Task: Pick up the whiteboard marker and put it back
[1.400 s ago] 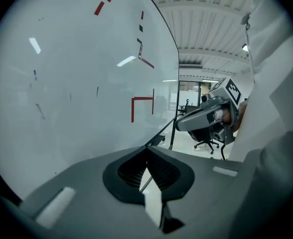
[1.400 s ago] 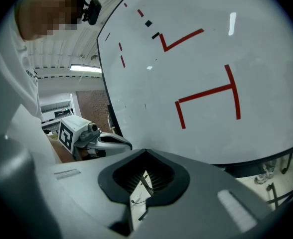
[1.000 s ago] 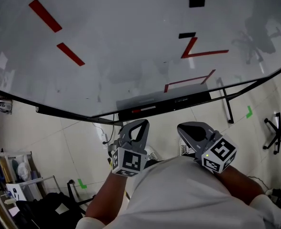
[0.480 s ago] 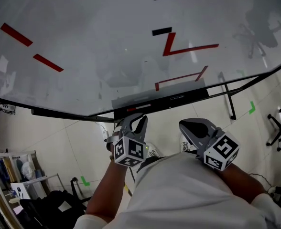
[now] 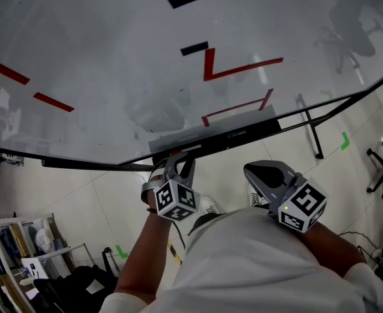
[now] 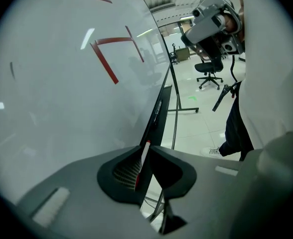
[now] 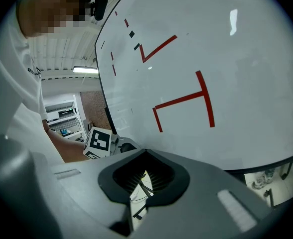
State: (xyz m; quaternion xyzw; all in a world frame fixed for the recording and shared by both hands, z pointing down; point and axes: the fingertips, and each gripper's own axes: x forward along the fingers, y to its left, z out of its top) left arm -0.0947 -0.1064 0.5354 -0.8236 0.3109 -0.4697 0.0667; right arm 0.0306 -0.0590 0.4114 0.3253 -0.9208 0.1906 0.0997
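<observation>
A whiteboard marker [image 5: 176, 153], white with a red cap, lies in the black tray [image 5: 250, 130] under the whiteboard [image 5: 126, 64]. My left gripper [image 5: 178, 163] points at it, with its fingertips just short of the tray. In the left gripper view the marker [image 6: 142, 161] shows as a thin strip through the narrow slit between the jaws of my left gripper [image 6: 146, 144], in line with the tray [image 6: 159, 108]. Nothing is held. My right gripper [image 5: 256, 171] hangs shut and empty by my waist; in its own view my right gripper [image 7: 146, 152] faces the board's red marks.
Red and black tape marks cover the board. A black stand leg [image 5: 312, 132] runs down at the right, with an office chair [image 5: 382, 175] beyond it. Shelves and bags [image 5: 28, 266] crowd the lower left floor. A dark marker [image 6: 157, 111] also lies in the tray.
My left gripper has moved up and forward from my waist to the tray's red marker. The view has shifted left along the board. The right gripper has stayed put.
</observation>
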